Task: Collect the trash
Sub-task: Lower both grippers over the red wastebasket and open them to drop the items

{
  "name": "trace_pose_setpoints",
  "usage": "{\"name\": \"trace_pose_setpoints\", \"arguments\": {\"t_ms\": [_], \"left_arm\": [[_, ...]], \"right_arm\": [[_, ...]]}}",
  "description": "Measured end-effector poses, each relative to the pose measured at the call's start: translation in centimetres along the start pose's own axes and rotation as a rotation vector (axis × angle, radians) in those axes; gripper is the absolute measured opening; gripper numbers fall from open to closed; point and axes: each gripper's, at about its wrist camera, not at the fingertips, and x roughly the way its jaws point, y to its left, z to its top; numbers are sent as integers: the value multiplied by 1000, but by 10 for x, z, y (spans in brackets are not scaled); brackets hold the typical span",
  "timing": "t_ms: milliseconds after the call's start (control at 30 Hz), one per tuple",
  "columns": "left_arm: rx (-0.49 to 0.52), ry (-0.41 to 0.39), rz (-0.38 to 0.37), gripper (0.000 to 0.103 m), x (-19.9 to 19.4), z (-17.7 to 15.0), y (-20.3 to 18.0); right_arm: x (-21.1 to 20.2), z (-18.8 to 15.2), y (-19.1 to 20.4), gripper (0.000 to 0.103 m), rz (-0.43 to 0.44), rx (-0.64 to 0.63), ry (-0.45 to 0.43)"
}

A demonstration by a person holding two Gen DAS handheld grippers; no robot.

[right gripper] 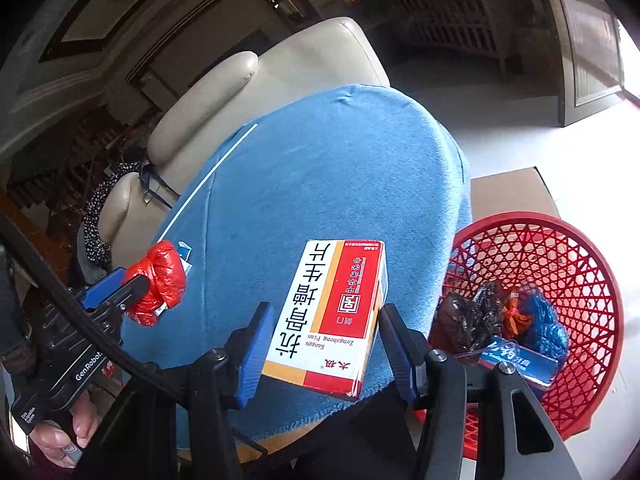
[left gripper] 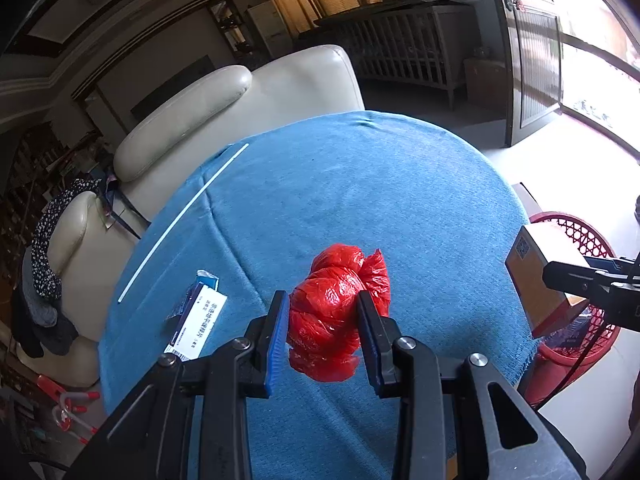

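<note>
Clamping a crumpled red plastic bag (left gripper: 338, 312) in my left fingers (left gripper: 280, 332) above the blue tabletop (left gripper: 360, 184), my right fingers (right gripper: 256, 356) grip a medicine box (right gripper: 332, 316) beside the red basket (right gripper: 560, 264)

Relative to the red basket (right gripper: 552, 264), its open mouth is left unobstructed from above, though its floor is occupied by bagged trash (right gripper: 496, 320). The blue-covered surface (left gripper: 340, 184) beside it is largely bare; its far-side edge is blocked by a white rod (left gripper: 184, 220) and a small box (left gripper: 196, 320).
</note>
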Motion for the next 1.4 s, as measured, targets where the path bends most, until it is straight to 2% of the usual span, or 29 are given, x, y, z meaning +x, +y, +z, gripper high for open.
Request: {"name": "trace_pose_setpoints", "arguments": {"t_ms": [1400], "left_arm": [[153,0,-135,35,10,30,-91]], "right_arm": [[-41,-2,-87,57,-92,171,-66]]}}
